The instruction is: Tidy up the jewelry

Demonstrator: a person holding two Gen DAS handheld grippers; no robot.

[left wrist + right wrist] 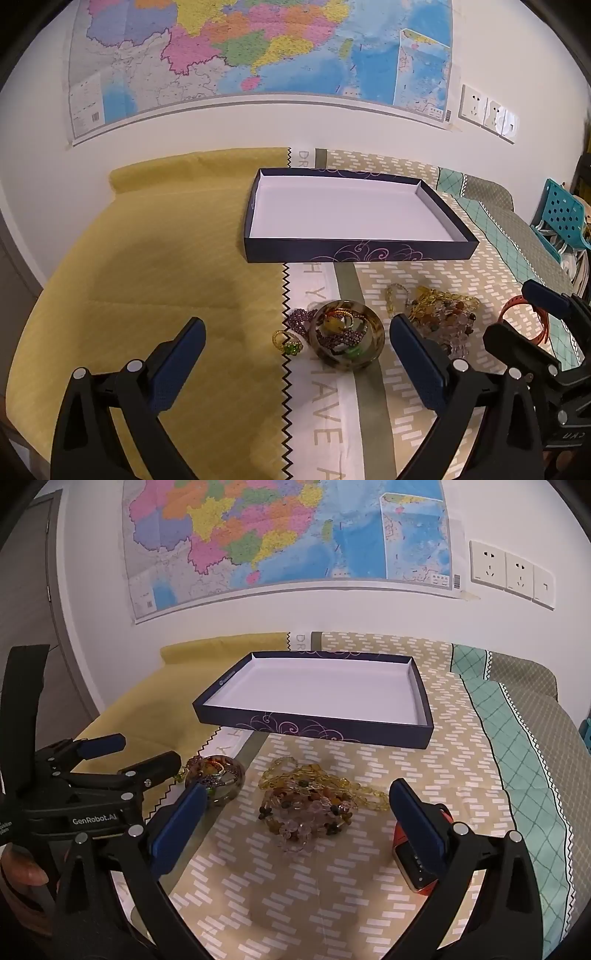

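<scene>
Item one: our left gripper, jaws spread wide and holding nothing, tilted down over the bed. Between its blue pads we see the amber bangle lying flat on the patterned sheet, with a purple beaded piece draped through it and a gold ring with a green stone just beside it at the zigzag seam.

Item two: our right gripper, likewise wide open and empty, tilted down. Between its fingers lies a heap of mixed bead bracelets with a yellow bead strand across its far side. An orange-strapped watch lies just beside the right-hand pad, partly hidden by it.

Item three: the dark blue tray with a white inside, resting on the sheet beyond all the jewelry, nothing in it.

Item four: yellow cover to the left; wall map and sockets behind.
</scene>
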